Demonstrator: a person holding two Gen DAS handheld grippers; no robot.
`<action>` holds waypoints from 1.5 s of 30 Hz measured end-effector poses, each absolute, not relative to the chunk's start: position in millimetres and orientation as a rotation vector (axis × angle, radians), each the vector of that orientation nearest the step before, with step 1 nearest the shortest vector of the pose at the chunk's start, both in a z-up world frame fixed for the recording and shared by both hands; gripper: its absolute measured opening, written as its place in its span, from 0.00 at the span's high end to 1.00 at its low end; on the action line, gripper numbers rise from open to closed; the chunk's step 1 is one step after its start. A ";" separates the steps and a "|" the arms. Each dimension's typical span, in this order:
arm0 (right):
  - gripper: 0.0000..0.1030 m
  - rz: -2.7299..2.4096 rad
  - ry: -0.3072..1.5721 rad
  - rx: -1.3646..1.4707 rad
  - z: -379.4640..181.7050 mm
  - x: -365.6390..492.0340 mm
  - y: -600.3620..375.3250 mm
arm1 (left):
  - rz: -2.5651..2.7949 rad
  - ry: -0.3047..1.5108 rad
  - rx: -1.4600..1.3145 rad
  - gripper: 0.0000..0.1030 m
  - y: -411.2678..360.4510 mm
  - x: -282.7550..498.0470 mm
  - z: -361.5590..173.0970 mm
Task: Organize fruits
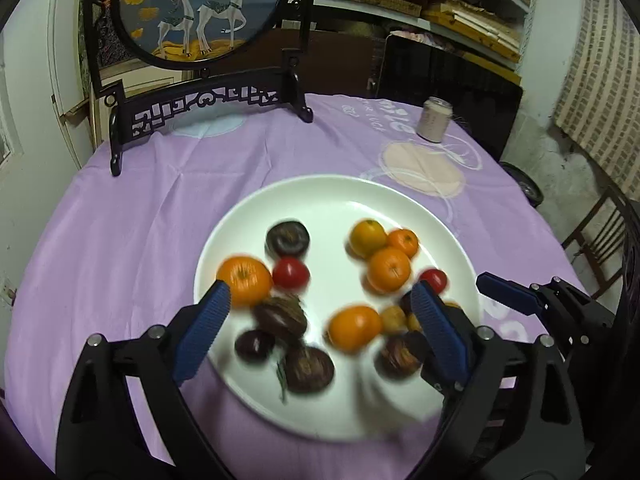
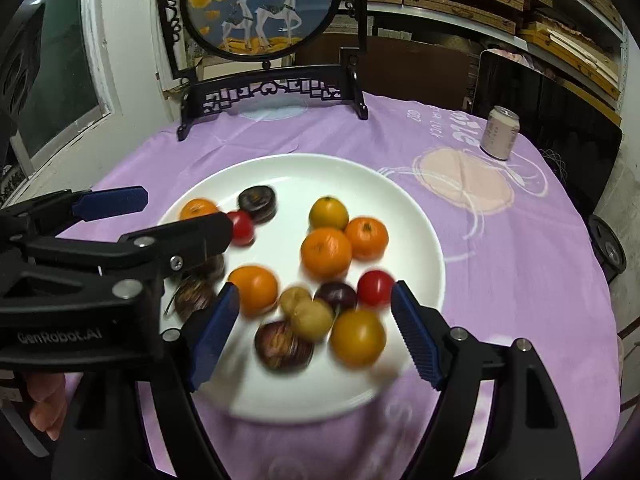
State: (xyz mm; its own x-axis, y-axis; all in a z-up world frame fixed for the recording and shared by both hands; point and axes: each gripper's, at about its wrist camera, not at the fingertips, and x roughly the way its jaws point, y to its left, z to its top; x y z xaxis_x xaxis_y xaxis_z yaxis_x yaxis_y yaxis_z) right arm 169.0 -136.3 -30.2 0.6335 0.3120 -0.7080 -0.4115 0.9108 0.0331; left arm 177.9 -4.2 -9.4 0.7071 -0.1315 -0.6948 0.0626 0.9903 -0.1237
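A white plate (image 1: 340,192) on the purple cloth holds several mixed fruits: oranges (image 1: 245,279), red tomatoes (image 1: 291,273), dark purple fruits (image 1: 287,238) and small yellow ones (image 1: 393,319). My left gripper (image 1: 322,294) is open and empty, low over the plate's near side, with an orange by its left finger. My right gripper (image 2: 316,292) is open and empty over the plate (image 2: 304,164), with an orange (image 2: 254,289), yellow fruits (image 2: 312,319) and a dark fruit (image 2: 283,345) between its fingers. The left gripper (image 2: 132,216) also shows at the left of the right wrist view. The frames are blurred.
A black framed deer screen (image 1: 200,96) stands at the table's far side. A pale drink can (image 1: 435,119) stands at the far right of the purple cloth (image 1: 140,208). Shelves with boxes (image 1: 460,12) are behind. A chair (image 1: 600,240) is at the right.
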 end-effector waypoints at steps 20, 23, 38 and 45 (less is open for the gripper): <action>0.04 0.347 0.867 -0.077 -39.4 56.6 -175.1 | -0.059 0.794 -0.055 0.02 -2.4 37.1 -15.9; 0.04 0.353 0.882 -0.060 -42.4 57.0 -176.7 | -0.064 0.783 -0.041 0.02 -6.2 32.5 -14.6; 0.04 0.374 0.877 -0.061 -40.6 54.5 -172.2 | -0.053 0.769 -0.029 0.02 -7.0 32.7 -9.8; 0.04 0.377 0.882 -0.056 -41.7 53.9 -169.7 | -0.042 0.759 -0.028 0.02 -5.2 32.8 -8.5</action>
State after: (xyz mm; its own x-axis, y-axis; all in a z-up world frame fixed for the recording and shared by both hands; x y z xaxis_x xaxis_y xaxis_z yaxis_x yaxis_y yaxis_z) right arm 53.9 -169.7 -41.7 0.5743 0.2990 -0.7621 -0.3444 0.9328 0.1065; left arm 32.8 -5.2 -8.5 0.7250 -0.0477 -0.6871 0.0277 0.9988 -0.0402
